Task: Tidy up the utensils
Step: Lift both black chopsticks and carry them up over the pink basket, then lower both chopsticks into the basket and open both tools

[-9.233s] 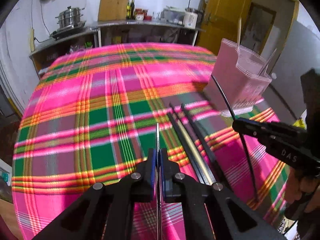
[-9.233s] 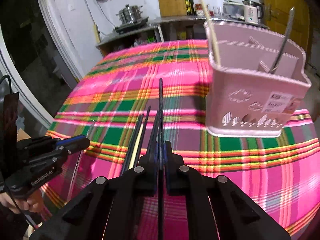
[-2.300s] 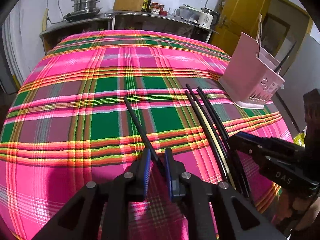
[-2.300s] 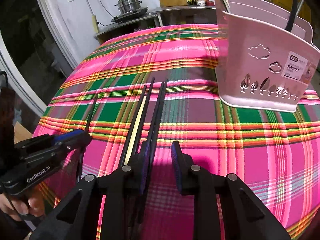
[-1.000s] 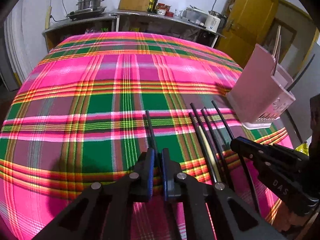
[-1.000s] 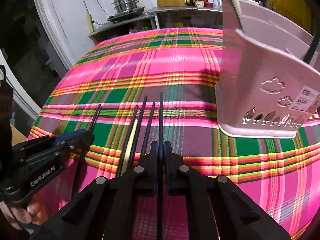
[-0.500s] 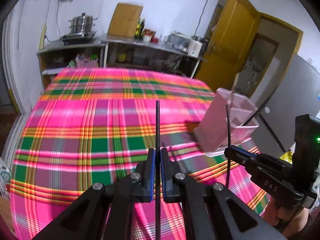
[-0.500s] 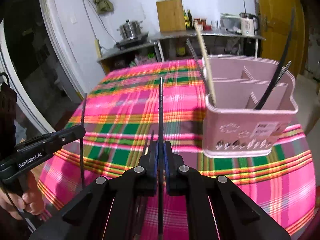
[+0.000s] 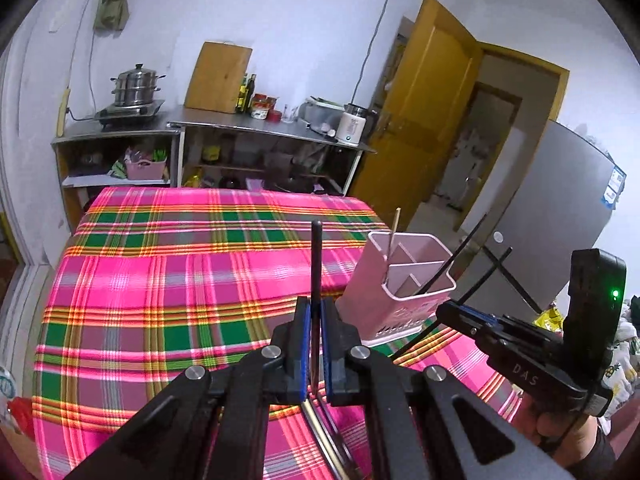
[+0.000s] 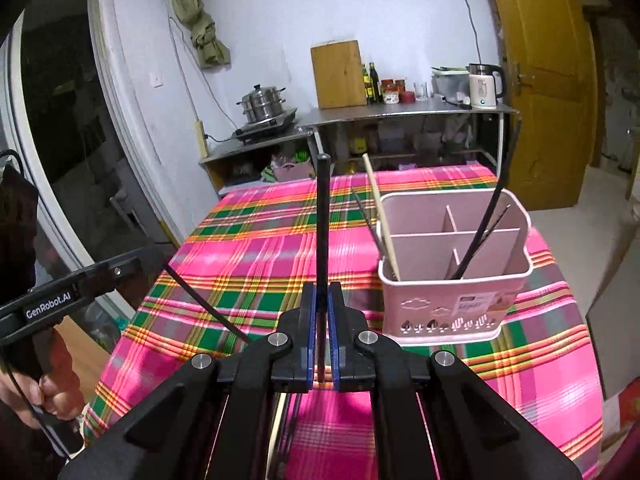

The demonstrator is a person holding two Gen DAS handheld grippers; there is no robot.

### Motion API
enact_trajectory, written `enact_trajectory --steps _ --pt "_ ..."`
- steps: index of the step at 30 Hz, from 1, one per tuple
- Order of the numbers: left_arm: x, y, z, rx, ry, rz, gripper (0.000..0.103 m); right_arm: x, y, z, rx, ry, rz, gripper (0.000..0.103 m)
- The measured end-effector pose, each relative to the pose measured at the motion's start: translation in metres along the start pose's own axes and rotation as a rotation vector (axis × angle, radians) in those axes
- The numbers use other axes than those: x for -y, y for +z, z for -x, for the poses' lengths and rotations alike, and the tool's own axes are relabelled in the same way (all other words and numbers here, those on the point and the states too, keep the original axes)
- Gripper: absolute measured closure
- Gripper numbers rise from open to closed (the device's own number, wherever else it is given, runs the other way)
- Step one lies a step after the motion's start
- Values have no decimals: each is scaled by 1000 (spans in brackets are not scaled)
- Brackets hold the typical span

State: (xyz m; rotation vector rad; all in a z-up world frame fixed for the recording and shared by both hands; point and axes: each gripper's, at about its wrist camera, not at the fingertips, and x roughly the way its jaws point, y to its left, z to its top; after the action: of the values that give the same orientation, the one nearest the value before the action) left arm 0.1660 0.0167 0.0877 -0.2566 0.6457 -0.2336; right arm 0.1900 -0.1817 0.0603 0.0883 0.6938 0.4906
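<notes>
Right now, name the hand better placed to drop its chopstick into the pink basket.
Right. The right gripper, shut on a black chopstick, sits nearer the pink basket; the left gripper is farther off.

— Where does the utensil basket (image 10: 452,308) stand?
— On the table (image 10: 248,256), right of both held chopsticks.
— And behind the basket?
— The counter (image 10: 404,110), with the kettle (image 10: 485,85) on it.
</notes>
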Motion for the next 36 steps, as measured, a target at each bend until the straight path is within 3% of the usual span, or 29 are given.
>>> enact_trajectory --steps 17,27,36 --pt "36 10 -41 -102 -101 -16 98 32 5 26 29 -52 -47 97" --pt "73 62 -42 -18 -183 -35 98 53 47 61 156 -99 -63 97" --pt "89 102 -57 41 -176 -33 98 68 80 63 236 -127 -90 97"
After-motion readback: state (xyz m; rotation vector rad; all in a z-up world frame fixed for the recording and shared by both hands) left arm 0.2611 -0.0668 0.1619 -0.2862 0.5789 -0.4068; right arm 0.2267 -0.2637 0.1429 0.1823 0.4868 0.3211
